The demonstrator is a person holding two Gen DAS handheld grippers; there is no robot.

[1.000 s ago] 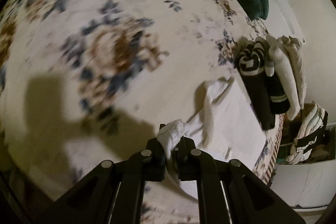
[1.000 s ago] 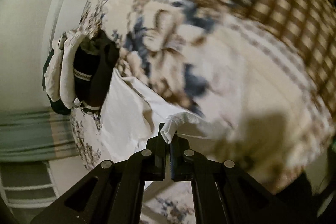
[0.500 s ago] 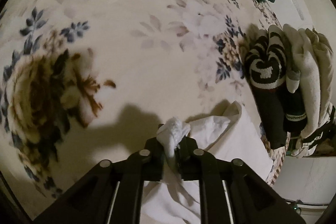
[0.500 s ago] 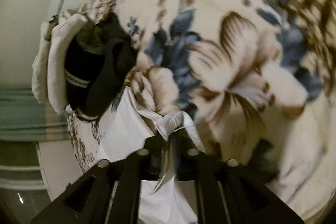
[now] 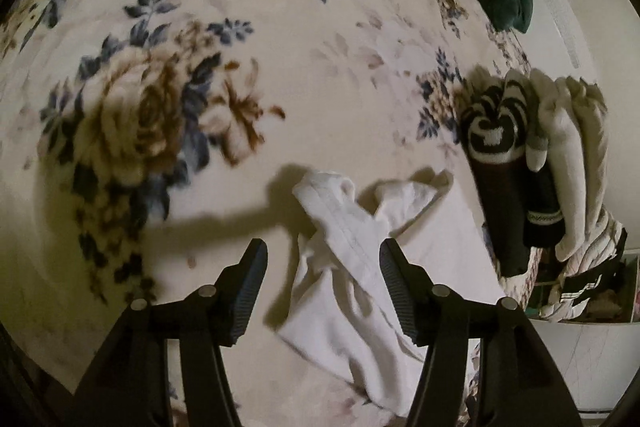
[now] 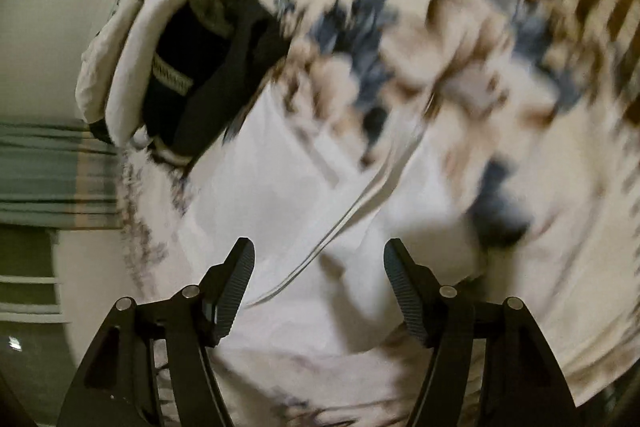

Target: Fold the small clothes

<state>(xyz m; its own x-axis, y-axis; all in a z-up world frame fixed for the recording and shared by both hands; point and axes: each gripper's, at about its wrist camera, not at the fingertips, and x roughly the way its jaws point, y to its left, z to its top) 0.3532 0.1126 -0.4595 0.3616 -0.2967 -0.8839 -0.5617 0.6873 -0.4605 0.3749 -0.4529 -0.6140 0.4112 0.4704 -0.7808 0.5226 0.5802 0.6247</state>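
**White cotton between open jaws**

White garment [image 5: 352, 267] lies crumpled on the floral blanket [image 5: 240, 67], directly ahead of our left gripper [image 5: 322, 291]; its hem runs diagonally up-left; our right gripper [image 6: 320, 287] hangs equally near; both stand apart, empty.

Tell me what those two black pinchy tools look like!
Both look alike. The left tool is matte black, with two angled arms that widen toward the camera, each dotted with round silver bolts. Its fingers end in dark grey pads with fine ribbed lines, like tiny stairs. The right tool has the same black arms, silver bolts and ribbed pads. No cables, stickers or sleeves show.
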